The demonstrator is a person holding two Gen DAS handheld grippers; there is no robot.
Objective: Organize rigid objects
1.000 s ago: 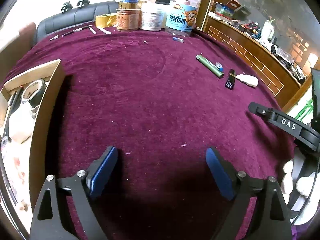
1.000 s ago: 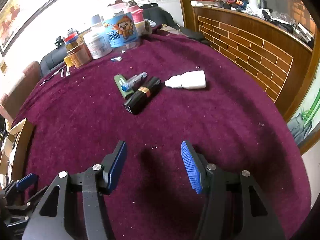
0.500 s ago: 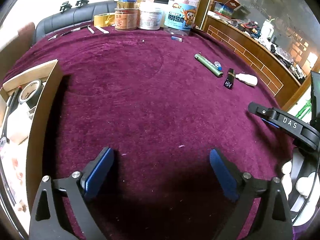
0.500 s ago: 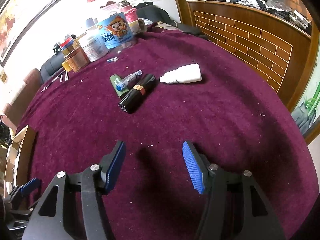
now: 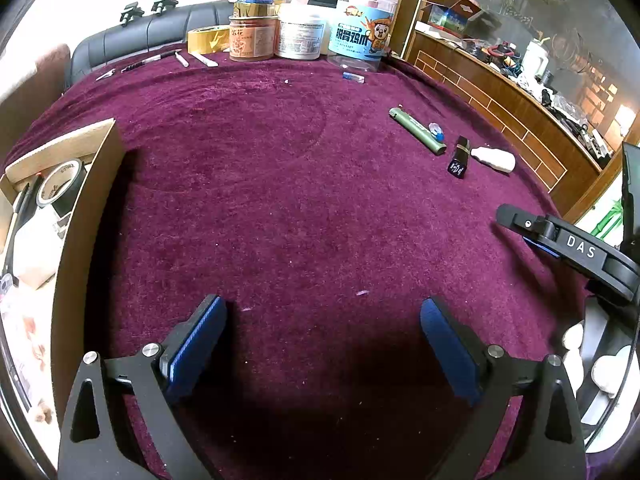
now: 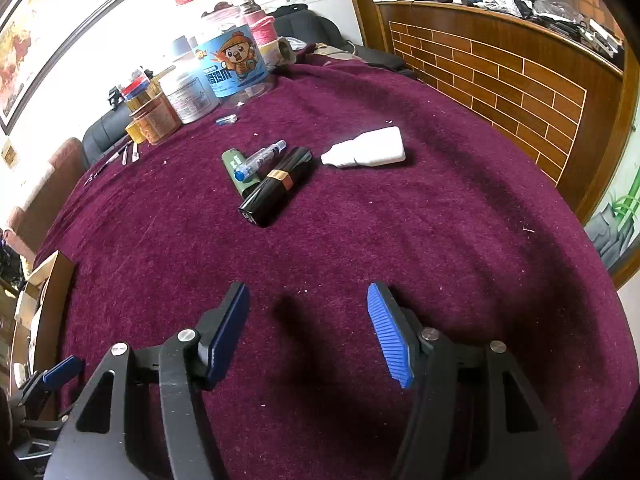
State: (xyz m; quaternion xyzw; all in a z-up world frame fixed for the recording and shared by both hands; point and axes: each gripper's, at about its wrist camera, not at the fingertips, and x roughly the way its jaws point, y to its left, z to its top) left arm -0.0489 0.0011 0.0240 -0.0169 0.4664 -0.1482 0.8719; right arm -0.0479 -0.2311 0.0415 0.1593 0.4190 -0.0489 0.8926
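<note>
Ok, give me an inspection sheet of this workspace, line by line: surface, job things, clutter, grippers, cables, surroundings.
Surface: maroon cloth, specked with crumbs.
Job's things: black tube, green stick, clear syringe and white bottle lie grouped together; cardboard box at the left edge holds a tape roll.
Clutter: jars and yellow tape along the far edge.
Grippers: left gripper and right gripper both open, nothing between the jaws.
Cables: nothing seen.
Surroundings: brick-patterned counter, black sofa.

The right gripper [image 6: 308, 332] hangs wide over bare maroon cloth [image 6: 440, 220]. Farther off lie a black tube [image 6: 276, 192] and a white bottle [image 6: 366, 154].
</note>
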